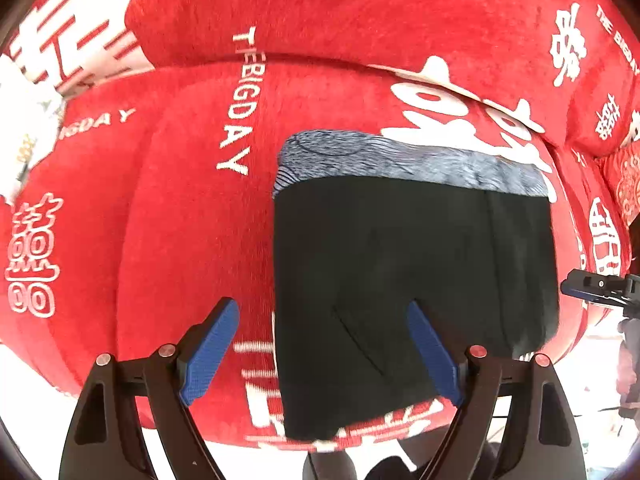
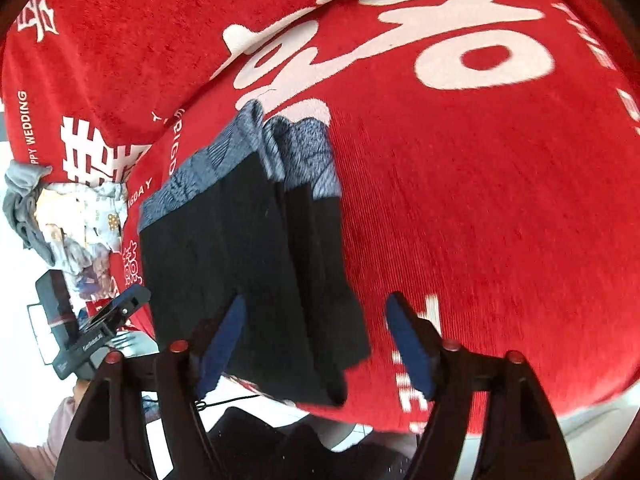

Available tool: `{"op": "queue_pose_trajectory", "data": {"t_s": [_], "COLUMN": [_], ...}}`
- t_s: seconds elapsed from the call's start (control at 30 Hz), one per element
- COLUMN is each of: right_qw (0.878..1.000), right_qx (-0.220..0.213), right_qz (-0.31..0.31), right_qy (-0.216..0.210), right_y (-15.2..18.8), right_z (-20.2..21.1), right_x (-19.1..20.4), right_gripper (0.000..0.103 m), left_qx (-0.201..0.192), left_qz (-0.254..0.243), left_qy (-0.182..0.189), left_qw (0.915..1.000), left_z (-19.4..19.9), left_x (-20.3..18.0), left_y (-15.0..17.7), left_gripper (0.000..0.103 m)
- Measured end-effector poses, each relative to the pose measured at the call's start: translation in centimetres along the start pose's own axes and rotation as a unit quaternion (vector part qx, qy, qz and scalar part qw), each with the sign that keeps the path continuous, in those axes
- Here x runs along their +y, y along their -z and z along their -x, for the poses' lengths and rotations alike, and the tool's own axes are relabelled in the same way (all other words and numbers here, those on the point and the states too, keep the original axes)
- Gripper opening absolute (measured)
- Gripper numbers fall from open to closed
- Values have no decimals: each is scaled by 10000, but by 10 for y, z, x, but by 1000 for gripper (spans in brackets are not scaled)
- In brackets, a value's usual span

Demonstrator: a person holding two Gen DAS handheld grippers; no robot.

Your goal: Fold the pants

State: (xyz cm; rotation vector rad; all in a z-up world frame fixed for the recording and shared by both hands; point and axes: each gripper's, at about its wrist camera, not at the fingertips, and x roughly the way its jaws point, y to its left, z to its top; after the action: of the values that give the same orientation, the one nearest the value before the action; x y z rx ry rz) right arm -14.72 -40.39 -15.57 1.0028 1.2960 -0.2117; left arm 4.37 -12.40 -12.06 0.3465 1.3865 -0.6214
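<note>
Folded pants [image 1: 412, 280], black with a grey-blue patterned waistband [image 1: 412, 160], lay flat on a red blanket [image 1: 168, 208] printed with white characters and "THE BIG DAY" lettering. Formed a compact rectangle, waistband at the far edge, with layered folds visible along one side in the right wrist view [image 2: 256, 248].

Left gripper [image 1: 328, 352] hung above the near edge of the pants, fingers [image 1: 210, 354] spread wide and empty; left pad over bare blanket, right pad over black cloth, neither seen pressing on it. Right gripper [image 2: 316, 344] likewise spread wide and empty, fingers [image 2: 412, 348] straddling the near right corner of the pants; left pad over the dark fabric, right pad over red blanket. No earlier view given, so nothing said of finger motion.

Tip of the right gripper seen at the right margin of the left wrist view [image 1: 600, 288]; left gripper seen at lower left of the right wrist view [image 2: 104, 328].

Heap of pale and grey laundry [image 2: 68, 224] sat at the blanket's left edge, well apart from the pants. White floor [image 1: 32, 420] showed below the blanket's near edge.
</note>
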Motion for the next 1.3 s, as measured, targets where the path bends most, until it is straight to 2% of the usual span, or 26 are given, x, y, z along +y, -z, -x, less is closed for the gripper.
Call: {"op": "queue_pose_trajectory", "data": {"t_s": [0.07, 0.23, 0.3, 0.33, 0.43, 0.53, 0.6, 0.7, 1.0, 1.3], "right_qw": [9998, 9978, 9956, 9942, 9896, 9846, 9811, 9781, 9753, 9682], "right_qx": [-34, -129, -206, -257, -380, -492, -589, -732, -606, -548], "right_qz": [35, 252, 443, 543, 810, 1001, 1083, 1132, 921, 981], "right_qy": [182, 595, 803, 891, 1125, 1345, 1490, 1585, 1913, 2234], "right_y": [9, 27, 34, 37, 49, 60, 65, 70, 73, 74], "right_z": [6, 21, 28, 32, 43, 52, 57, 64, 79, 86], "right_x": [10, 38, 54, 62, 85, 102, 113, 126, 146, 152], "right_gripper": [80, 84, 88, 93, 94, 95, 102, 103, 103, 103], "left_qx": [23, 114, 171, 197, 322, 269, 170, 61, -154, -21], "left_qz": [-31, -73, -68, -42, 3, -51, -122, -208, -223, -45], "left_qy": [-127, -169, -230, -273, -191, -241, -330, -441, -823, -767], "left_qw": [9999, 9998, 9996, 9994, 9993, 9993, 9992, 9988, 9962, 9970], "left_z": [10, 30, 37, 39, 49, 63, 74, 86, 115, 119], "left_x": [-9, -29, -33, -35, -40, -45, -49, -53, -54, -54], "left_y": [7, 27, 34, 36, 42, 45, 44, 43, 37, 32], "left_gripper": [87, 87, 101, 103, 103, 103, 103, 103, 103, 103]}}
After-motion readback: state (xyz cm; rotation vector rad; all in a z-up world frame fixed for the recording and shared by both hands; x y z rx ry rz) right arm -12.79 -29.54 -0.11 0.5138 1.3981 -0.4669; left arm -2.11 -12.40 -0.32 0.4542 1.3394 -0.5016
